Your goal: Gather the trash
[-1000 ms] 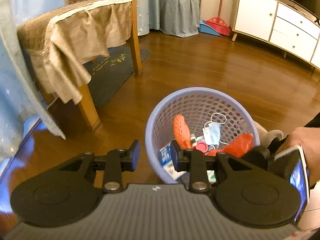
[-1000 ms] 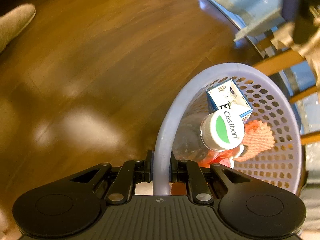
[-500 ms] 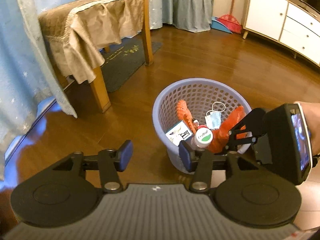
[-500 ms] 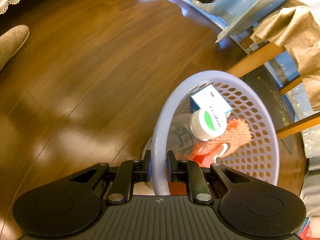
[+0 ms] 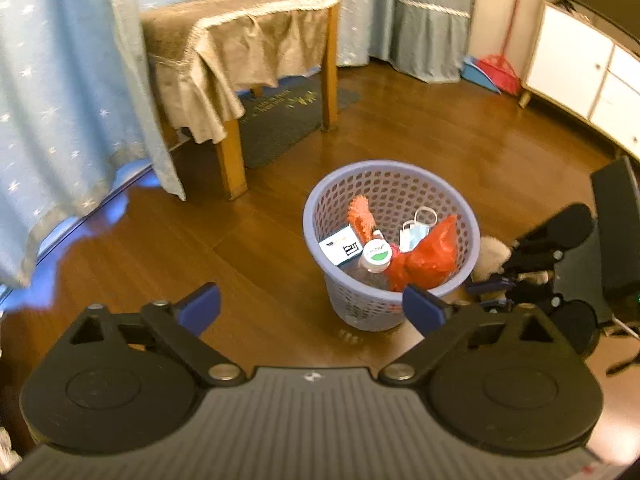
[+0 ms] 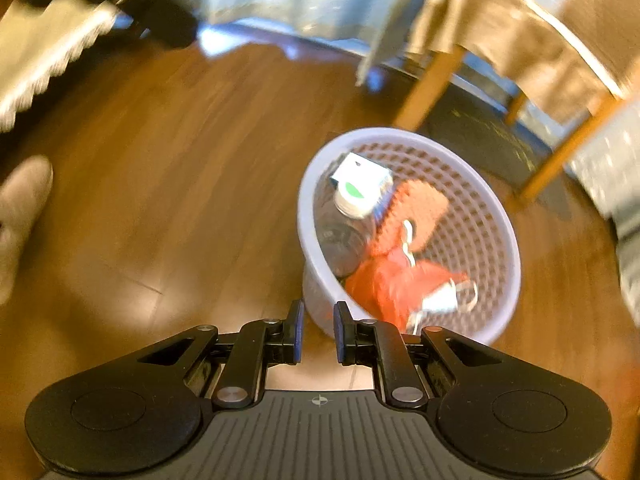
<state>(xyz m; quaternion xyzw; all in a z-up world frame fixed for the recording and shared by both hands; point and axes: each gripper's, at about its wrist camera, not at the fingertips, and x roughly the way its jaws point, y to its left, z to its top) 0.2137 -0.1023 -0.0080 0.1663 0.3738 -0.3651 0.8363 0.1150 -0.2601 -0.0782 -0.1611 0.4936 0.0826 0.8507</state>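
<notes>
With the basket (image 5: 391,240) already holding trash, both grippers hang clear of it; collecting looks nearly finished. Left gripper (image 5: 312,307) is opening, empty; right gripper (image 6: 317,332) is nearly closed, empty; next, I judge, seek leftovers.

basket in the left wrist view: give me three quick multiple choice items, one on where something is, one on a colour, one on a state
1. Where is the small white box?
a. inside the basket, beside the bottle
b. leaning on its outside
c. balanced on its rim

2. What colour is the crumpled plastic bag?
a. blue
b. red
c. green

3. How does the basket stand?
a. on its side
b. upside down
c. upright on the floor

Answers:
1 a, the box lies within the rim, next to the bottle's white cap.
2 b, the bag is bright red against the lilac wall.
3 c, its open mouth faces up and its base is on the wood.
</notes>
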